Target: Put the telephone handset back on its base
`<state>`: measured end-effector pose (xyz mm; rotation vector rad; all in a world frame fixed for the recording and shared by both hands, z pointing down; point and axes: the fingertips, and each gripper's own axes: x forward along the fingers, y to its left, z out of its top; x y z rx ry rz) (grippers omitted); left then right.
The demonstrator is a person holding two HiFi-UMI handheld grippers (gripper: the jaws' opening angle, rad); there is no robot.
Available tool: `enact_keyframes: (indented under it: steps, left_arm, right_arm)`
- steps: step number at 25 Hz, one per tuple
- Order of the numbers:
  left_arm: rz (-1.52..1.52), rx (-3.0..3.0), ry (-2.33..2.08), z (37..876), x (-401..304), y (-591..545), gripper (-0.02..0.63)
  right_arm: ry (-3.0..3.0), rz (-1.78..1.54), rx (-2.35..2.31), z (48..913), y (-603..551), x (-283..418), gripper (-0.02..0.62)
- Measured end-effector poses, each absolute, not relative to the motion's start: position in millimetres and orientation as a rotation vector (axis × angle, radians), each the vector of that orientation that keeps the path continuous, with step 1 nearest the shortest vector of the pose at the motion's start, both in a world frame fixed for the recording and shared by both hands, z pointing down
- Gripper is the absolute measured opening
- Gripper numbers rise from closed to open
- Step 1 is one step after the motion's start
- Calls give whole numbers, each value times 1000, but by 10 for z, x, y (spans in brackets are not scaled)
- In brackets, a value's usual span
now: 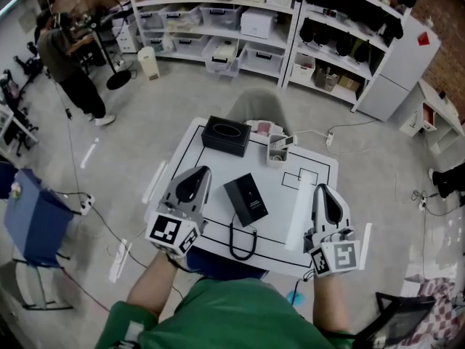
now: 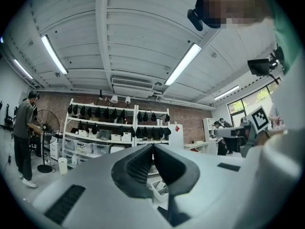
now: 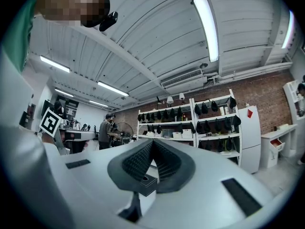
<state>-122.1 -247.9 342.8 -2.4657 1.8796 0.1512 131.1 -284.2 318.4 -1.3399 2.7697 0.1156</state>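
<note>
Between left claw (image 1: pixel 200 171) and right claw (image 1: pixel 320 188), both shut and empty, on desk (image 1: pixel 305 167): phone (image 1: pixel 245 198), long axis running away from person, nearer left; handset not separable from base.

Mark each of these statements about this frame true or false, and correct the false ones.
1. The left gripper has its jaws wide open. False: they are together, with nothing between them.
2. The right gripper is clamped on something. False: its jaws are together and empty.
3. A black box with a slot on top sits at the far left of the table. True.
4. A person stands right beside the table. False: the person stands well away, at the room's far left.
5. Both grippers are at the table's near side. True.
</note>
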Motion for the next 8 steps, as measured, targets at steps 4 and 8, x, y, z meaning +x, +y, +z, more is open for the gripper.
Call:
enact_keyframes:
  steps: [4,8]
  left_arm:
    - [154,-2466,1877,3428,-1234,-2469,26]
    - [154,-2469,1877,3449,-1248,-2475,25]
  right_arm:
    - [2766,120,-1343,3173,-2816,1303,20]
    - [2758,126,-1346,3175,-2801,1291,20]
